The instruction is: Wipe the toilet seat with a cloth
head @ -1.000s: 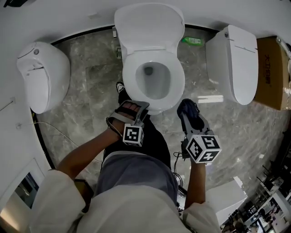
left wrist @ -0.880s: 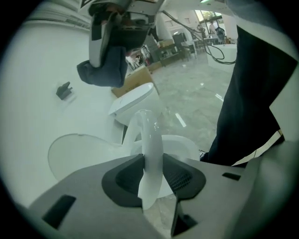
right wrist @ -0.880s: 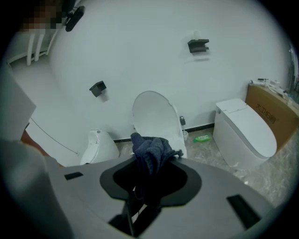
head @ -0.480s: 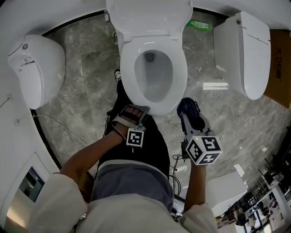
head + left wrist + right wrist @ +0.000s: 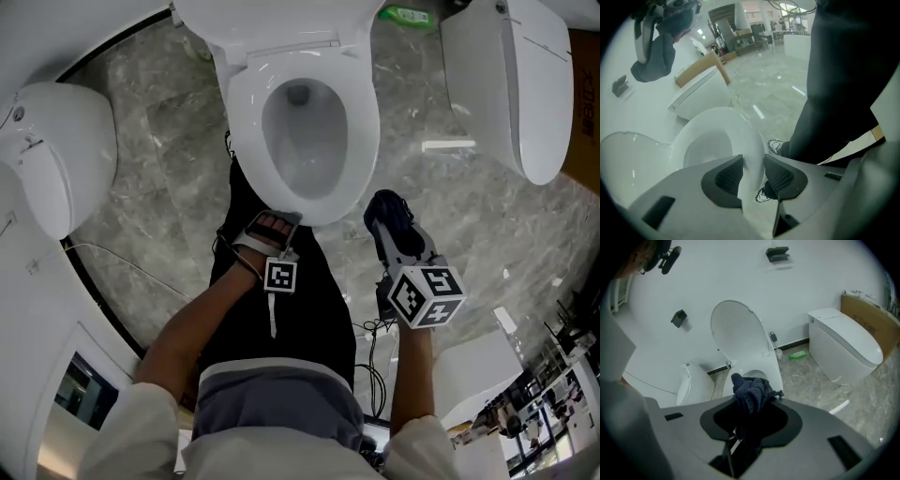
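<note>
Head view first: we look steeply down on the toilet seat (image 5: 364,141), white and lowered, with the lid (image 5: 272,23) up behind it. The left gripper (image 5: 277,223) sits right at the seat's front edge, over our dark trousers (image 5: 300,309). The right gripper (image 5: 389,230) hangs just beside the seat's front right, over the marble floor (image 5: 169,187), with the cloth (image 5: 382,208) bunched dark blue at its tip. The cloth is not on the seat. Two other toilets flank ours, one at left (image 5: 56,150) and one at right (image 5: 506,84). A green bottle (image 5: 405,14) lies by the far wall.

Over to the left gripper view: the jaws have just been opening and stand apart. Only the seat's front rim (image 5: 740,126) shows in the gap between them, and we cannot say that either pad touches it. A shoe (image 5: 774,146) and a trouser leg (image 5: 834,93) fill the right side. High at left we catch the cloth (image 5: 654,51) hanging from the other gripper.

Now the right gripper view: the jaws are clamped on the cloth (image 5: 750,394), which sticks up out of them in a crumpled wad. Behind it the lid (image 5: 738,333) stands raised and a strip of seat (image 5: 776,373) shows. A cardboard box (image 5: 872,319) stands behind the toilet at right.
</note>
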Demonstrator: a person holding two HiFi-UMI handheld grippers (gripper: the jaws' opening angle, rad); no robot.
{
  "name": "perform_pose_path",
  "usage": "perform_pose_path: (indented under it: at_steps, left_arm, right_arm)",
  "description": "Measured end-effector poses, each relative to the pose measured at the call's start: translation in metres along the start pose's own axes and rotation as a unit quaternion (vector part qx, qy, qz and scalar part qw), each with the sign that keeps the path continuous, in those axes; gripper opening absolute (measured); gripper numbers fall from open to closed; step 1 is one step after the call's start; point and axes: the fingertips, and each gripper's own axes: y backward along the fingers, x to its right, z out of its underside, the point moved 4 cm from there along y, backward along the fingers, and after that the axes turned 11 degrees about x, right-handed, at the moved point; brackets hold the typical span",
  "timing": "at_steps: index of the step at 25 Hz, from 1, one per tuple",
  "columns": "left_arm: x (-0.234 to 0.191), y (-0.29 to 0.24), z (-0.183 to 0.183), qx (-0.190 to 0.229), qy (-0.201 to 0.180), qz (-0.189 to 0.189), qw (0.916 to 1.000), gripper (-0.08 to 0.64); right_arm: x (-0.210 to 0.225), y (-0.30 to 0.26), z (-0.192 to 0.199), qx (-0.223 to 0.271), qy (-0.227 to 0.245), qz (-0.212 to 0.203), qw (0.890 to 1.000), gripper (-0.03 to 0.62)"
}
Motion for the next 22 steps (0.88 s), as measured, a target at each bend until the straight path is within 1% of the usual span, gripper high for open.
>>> perform_pose_path:
  at_steps: [2,4,6,7,8,9,10,11,13,14,16,18,19,21,22]
  left_arm:
    - [0.0,-0.008,0.006,-0.013,-0.006,-0.005,0.9999,0.133]
    - [-0.004,-0.018,0.011,-0.025,-0.007,-0.016,0.9995,0.129]
    - [-0.004,-0.03,0.015,-0.027,0.01,-0.016,0.9994,0.124]
    - [0.0,-0.036,0.015,-0.023,0.028,-0.007,0.9993,0.123]
    - [0.007,-0.04,0.013,-0.017,0.048,0.014,0.9986,0.121]
    - [0.016,-0.043,0.012,-0.012,0.065,0.045,0.9968,0.12]
    - [0.024,-0.045,0.012,-0.01,0.071,0.073,0.9948,0.118]
    - [0.028,-0.046,0.015,-0.01,0.065,0.091,0.9937,0.118]
    - [0.03,-0.044,0.02,0.002,0.059,0.107,0.9926,0.115]
    - [0.029,-0.042,0.021,0.014,0.067,0.11,0.9916,0.109]
    - [0.026,-0.035,0.025,0.033,0.094,0.112,0.9887,0.081]
    - [0.022,-0.026,0.03,0.041,0.127,0.101,0.9859,0.02]
    - [0.02,-0.022,0.033,0.042,0.148,0.095,0.9835,0.018]
    - [0.01,-0.011,0.043,0.041,0.199,0.079,0.9759,0.014]
    - [0.003,-0.006,0.049,0.039,0.231,0.066,0.9699,0.012]
  right_arm:
    - [0.005,-0.011,0.006,-0.003,-0.009,0.003,1.0,0.107]
    - [0.009,-0.024,0.009,-0.006,-0.006,0.007,1.0,0.107]
    - [0.012,-0.037,0.011,-0.007,-0.005,0.01,1.0,0.107]
    - [0.013,-0.042,0.012,-0.007,-0.008,0.012,1.0,0.107]
    - [0.013,-0.046,0.013,-0.007,-0.011,0.014,1.0,0.107]
    - [0.014,-0.051,0.014,-0.007,-0.014,0.017,1.0,0.107]
    - [0.015,-0.056,0.015,-0.008,-0.017,0.02,1.0,0.107]
    - [0.016,-0.06,0.015,-0.008,-0.019,0.024,1.0,0.107]
    - [0.017,-0.069,0.014,-0.008,-0.025,0.031,0.999,0.107]
    - [0.017,-0.073,0.014,-0.008,-0.029,0.034,0.999,0.107]
    - [0.018,-0.081,0.015,-0.01,-0.033,0.041,0.999,0.107]
    - [0.019,-0.091,0.017,-0.012,-0.031,0.048,0.998,0.107]
    - [0.021,-0.098,0.017,-0.012,-0.031,0.051,0.998,0.107]
    - [0.025,-0.112,0.017,-0.009,-0.034,0.058,0.998,0.107]
    - [0.027,-0.12,0.018,-0.008,-0.037,0.061,0.997,0.107]
